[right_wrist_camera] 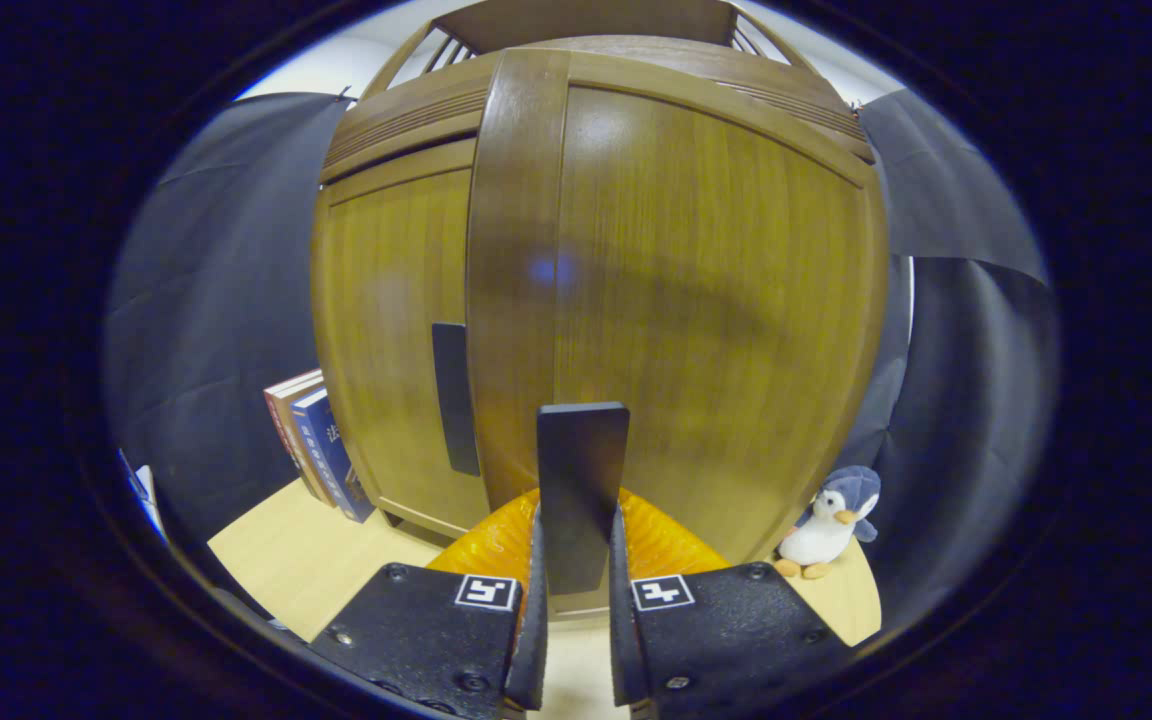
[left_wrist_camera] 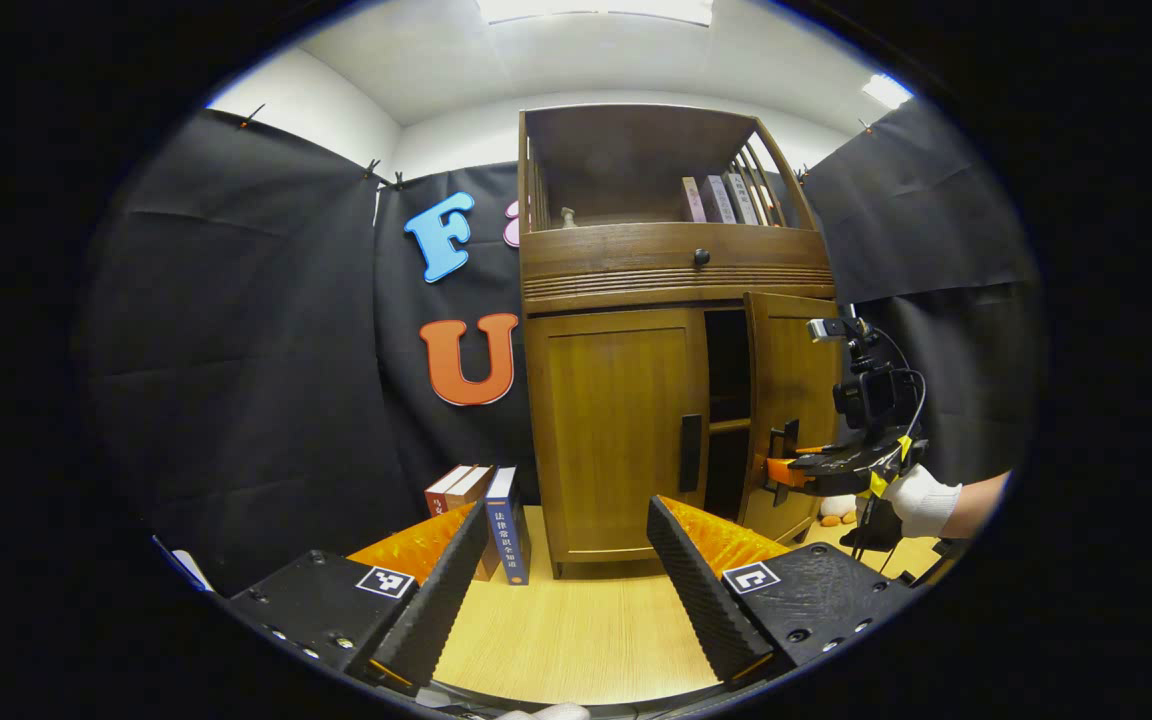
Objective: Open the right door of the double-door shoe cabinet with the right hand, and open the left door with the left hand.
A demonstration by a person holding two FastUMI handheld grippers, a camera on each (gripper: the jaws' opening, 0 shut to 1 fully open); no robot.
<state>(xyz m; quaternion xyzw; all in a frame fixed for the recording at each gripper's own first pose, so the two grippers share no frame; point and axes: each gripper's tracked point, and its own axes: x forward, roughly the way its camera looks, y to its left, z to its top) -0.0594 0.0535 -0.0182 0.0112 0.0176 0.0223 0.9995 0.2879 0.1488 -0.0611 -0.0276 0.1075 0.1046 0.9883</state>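
Books (left_wrist_camera: pixel 496 520) stand on the counter (left_wrist_camera: pixel 586 630) left of the shoe cabinet (left_wrist_camera: pixel 671 330), whose left door (left_wrist_camera: pixel 616 430) is closed. The left gripper (left_wrist_camera: pixel 566 560) hovers released, near and apart from that door. Farther right, the right gripper (right_wrist_camera: pixel 576 600) is clenched on the handle (right_wrist_camera: pixel 581 490) of the right door (right_wrist_camera: pixel 696 300), which stands ajar.

The blue book (left_wrist_camera: pixel 508 528) standing beside the cabinet has a column of white Chinese characters down its spine, beginning 法律; the characters below are too small to be sure of. The spines of the books on the upper shelf (left_wrist_camera: pixel 718 199) bear lettering too fine to read. The left gripper (left_wrist_camera: pixel 568 510) carries two square black-and-white coded markers (left_wrist_camera: pixel 384 581), without words or numbers, and so does the right gripper (right_wrist_camera: pixel 578 520) (the one clamped on the door handle (right_wrist_camera: pixel 582 470)).
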